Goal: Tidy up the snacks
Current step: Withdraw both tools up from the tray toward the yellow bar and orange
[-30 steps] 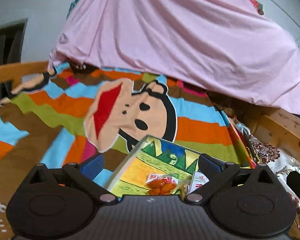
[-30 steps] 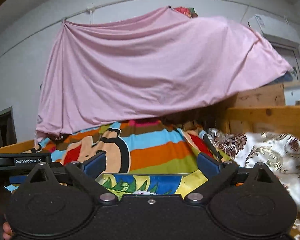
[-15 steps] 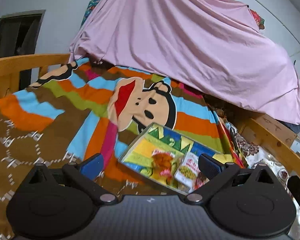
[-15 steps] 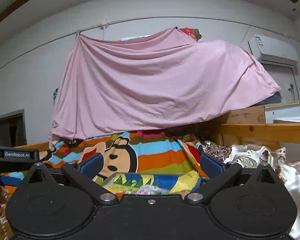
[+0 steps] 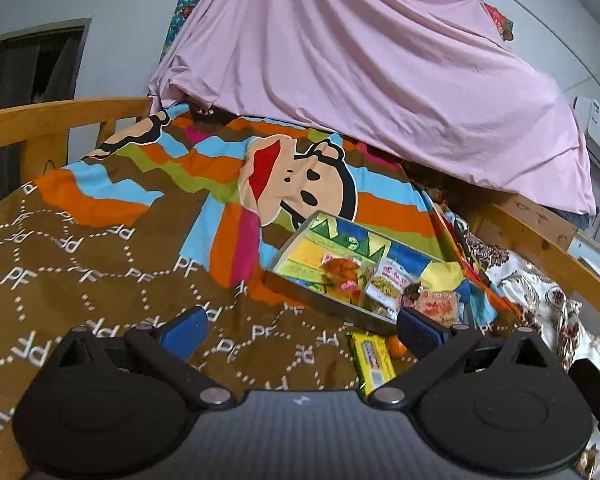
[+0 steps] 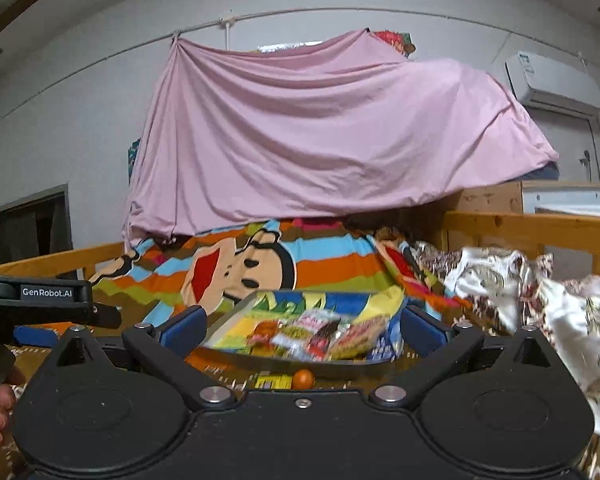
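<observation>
A colourful printed tray (image 5: pixel 300 292) (image 6: pixel 228 320) lies on the bed blanket and holds several snack packets (image 5: pixel 388 284) (image 6: pixel 320 332). Just in front of the tray lie a yellow packet (image 5: pixel 372 360) (image 6: pixel 274 381) and a small orange fruit (image 5: pixel 397 346) (image 6: pixel 303 378). My left gripper (image 5: pixel 300 330) hangs open above the brown blanket, short of the tray, with nothing between its fingers. My right gripper (image 6: pixel 302 324) is open too, with the tray seen between its fingers, farther off.
A striped cartoon blanket (image 5: pixel 180 200) covers the bed, inside a wooden frame (image 5: pixel 40 120) (image 6: pixel 540 228). A pink sheet (image 5: pixel 360 80) hangs at the far end. A floral quilt (image 6: pixel 540 300) lies on the right. A person's hand (image 6: pixel 0 412) holds the left gripper's body (image 6: pixel 40 300).
Both grippers have pulled back and risen from the tray. The yellow packet and the orange fruit have come into sight in front of it.
</observation>
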Action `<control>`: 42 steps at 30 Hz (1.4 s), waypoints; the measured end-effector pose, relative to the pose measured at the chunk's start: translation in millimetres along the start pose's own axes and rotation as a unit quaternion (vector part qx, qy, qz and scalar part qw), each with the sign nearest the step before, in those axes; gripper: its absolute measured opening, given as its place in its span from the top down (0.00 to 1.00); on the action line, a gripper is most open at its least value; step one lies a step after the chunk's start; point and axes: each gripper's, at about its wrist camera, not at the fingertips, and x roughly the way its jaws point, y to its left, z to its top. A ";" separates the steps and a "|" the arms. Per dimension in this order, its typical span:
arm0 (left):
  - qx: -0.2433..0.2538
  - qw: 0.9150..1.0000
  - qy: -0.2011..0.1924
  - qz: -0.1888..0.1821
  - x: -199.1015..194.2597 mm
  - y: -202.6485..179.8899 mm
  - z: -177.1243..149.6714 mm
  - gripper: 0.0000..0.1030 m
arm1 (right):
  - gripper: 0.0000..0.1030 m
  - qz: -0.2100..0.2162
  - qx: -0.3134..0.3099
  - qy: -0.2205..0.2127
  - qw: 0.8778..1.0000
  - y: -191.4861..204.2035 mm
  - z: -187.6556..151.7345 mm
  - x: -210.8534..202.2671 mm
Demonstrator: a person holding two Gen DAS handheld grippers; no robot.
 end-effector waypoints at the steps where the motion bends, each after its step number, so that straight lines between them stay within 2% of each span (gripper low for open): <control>1: 0.002 1.000 0.001 0.000 -2.9 1.9 -2.2 0.01 | 0.01 0.000 -0.003 0.000 1.000 2.0 -1.3 -3.0; 6: 0.004 1.000 0.003 0.005 -18.5 11.9 -12.7 0.01 | 0.01 -0.002 -0.009 0.005 1.000 7.8 -7.9 -14.7; 15: 0.012 1.000 0.004 0.009 -35.6 25.9 -25.7 0.00 | 0.01 -0.021 -0.005 0.043 0.999 5.5 -14.1 -3.3; 18: 0.028 0.999 0.011 0.023 -32.8 26.3 -28.5 0.01 | 0.01 -0.017 -0.010 0.055 0.998 7.5 -15.6 1.7; 21: 0.039 0.999 0.013 0.021 -30.2 28.0 -31.5 0.00 | 0.01 -0.015 -0.013 0.062 0.998 8.3 -16.7 5.1; 33: 0.042 0.998 0.039 0.041 -14.2 38.0 -37.3 0.00 | 0.01 -0.032 -0.007 0.132 0.991 7.9 -24.5 33.6; 42: 0.060 0.996 0.056 0.042 -3.2 34.3 -40.2 0.00 | 0.01 -0.030 -0.012 0.153 0.988 10.0 -27.0 41.2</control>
